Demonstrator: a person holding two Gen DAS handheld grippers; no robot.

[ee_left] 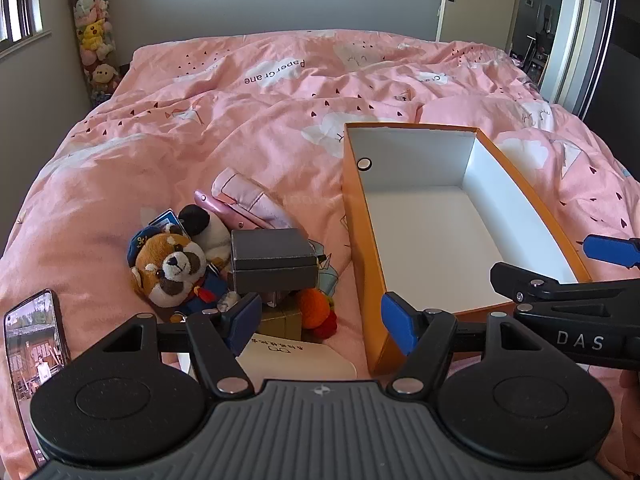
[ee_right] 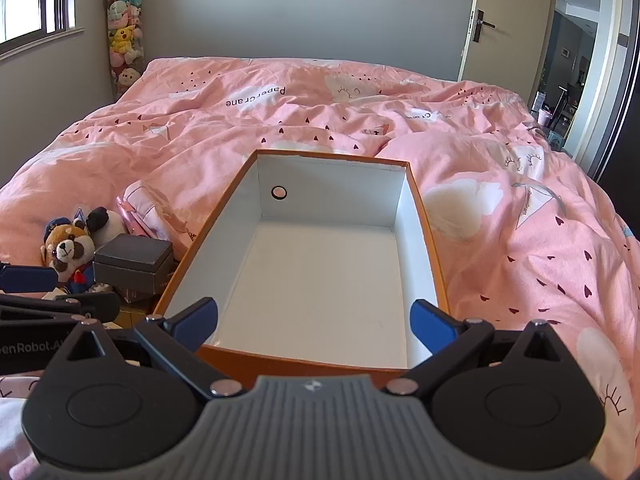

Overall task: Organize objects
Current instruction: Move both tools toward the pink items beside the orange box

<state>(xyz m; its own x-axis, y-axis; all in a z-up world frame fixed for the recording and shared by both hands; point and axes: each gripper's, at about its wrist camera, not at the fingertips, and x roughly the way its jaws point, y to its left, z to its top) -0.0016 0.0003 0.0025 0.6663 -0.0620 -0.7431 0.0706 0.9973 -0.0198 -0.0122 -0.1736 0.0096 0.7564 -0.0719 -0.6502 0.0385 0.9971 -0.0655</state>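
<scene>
Right, my left gripper point(ee_left: 322, 322) hangs over the pile with its jaws wide and nothing between them. My right gripper point(ee_right: 314, 326) is just as wide, also empty, hovering at the near rim of the box point(ee_right: 280, 366).

The pile sits ahead and just below the left gripper, on the pink duvet point(ee_left: 200, 140), so the left hand is clearly the nearer one. The box lies to the right of the pile, its long axis running away from me, the pile just beside its left wall.

The grey case point(ee_left: 272, 266) is rigid, square-edged, lidded, and perched on smaller boxes, so I reckon it could tip. Beside it lie the plush point(ee_left: 172, 272), soft and rounded, a pink pouch point(ee_left: 252, 200), and something orange and fuzzy point(ee_left: 316, 304). The box is stiff card, orange outside, smooth white inside, and empty; nothing is in it yet.
</scene>
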